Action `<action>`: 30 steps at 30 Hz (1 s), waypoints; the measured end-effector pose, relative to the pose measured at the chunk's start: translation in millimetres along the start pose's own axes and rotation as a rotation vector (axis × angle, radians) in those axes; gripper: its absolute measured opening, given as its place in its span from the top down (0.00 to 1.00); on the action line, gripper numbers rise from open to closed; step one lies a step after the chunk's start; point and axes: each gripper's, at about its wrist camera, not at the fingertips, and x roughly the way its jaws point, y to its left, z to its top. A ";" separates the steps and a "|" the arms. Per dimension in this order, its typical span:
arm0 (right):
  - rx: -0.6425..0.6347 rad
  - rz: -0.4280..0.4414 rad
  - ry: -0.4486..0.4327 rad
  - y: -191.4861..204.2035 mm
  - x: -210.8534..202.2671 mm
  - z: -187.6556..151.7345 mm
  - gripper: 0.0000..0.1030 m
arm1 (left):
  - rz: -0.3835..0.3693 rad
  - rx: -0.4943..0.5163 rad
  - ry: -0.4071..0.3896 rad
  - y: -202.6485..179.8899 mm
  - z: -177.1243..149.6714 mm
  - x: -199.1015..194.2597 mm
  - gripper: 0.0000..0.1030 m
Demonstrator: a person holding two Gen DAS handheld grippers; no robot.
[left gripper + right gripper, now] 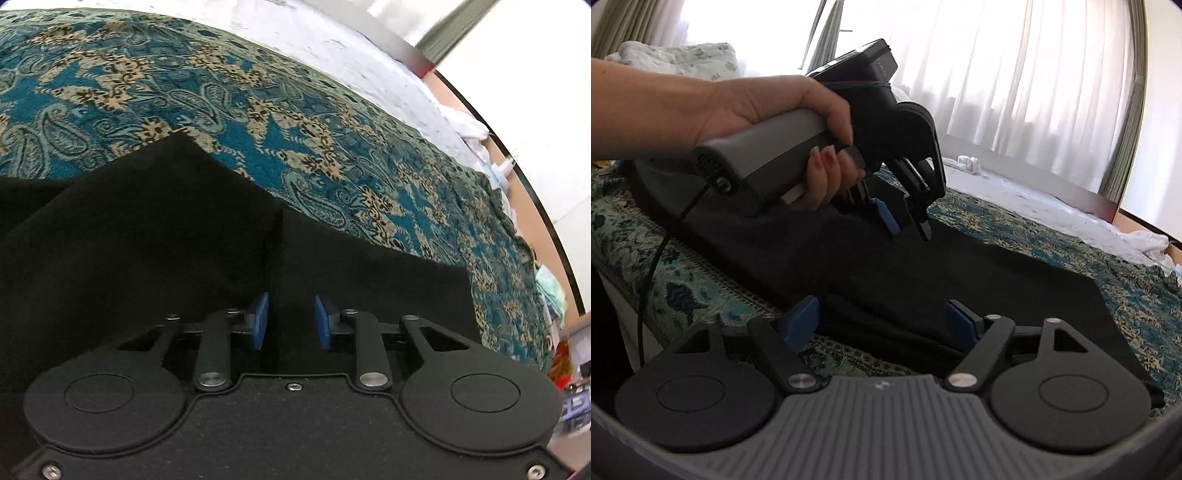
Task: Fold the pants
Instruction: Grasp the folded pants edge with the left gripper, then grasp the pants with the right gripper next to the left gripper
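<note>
You are working over a bed (1027,192) draped with a teal paisley spread (229,99) patterned in beige and black, its fringed border running along the near edge in the right wrist view. Directly on that spread lie the black pants (886,266), laid flat in overlapping layers with one straight edge reaching out toward the far side. Past the spread, a bare strip of white sheet (332,40) shows, with crumpled white cloth (1148,243) at its corner.
</note>
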 end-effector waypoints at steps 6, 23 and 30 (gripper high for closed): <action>0.092 -0.021 0.012 -9.3 4.4 1.5 0.27 | -0.063 -0.059 0.011 10.0 2.8 2.1 0.72; 0.186 -0.017 0.029 -14.6 19.1 -3.8 0.50 | -0.110 -0.056 0.016 5.4 5.1 11.4 0.61; 0.220 -0.042 0.027 -17.9 20.1 3.7 0.76 | -0.098 -0.055 -0.014 1.5 3.2 12.9 0.75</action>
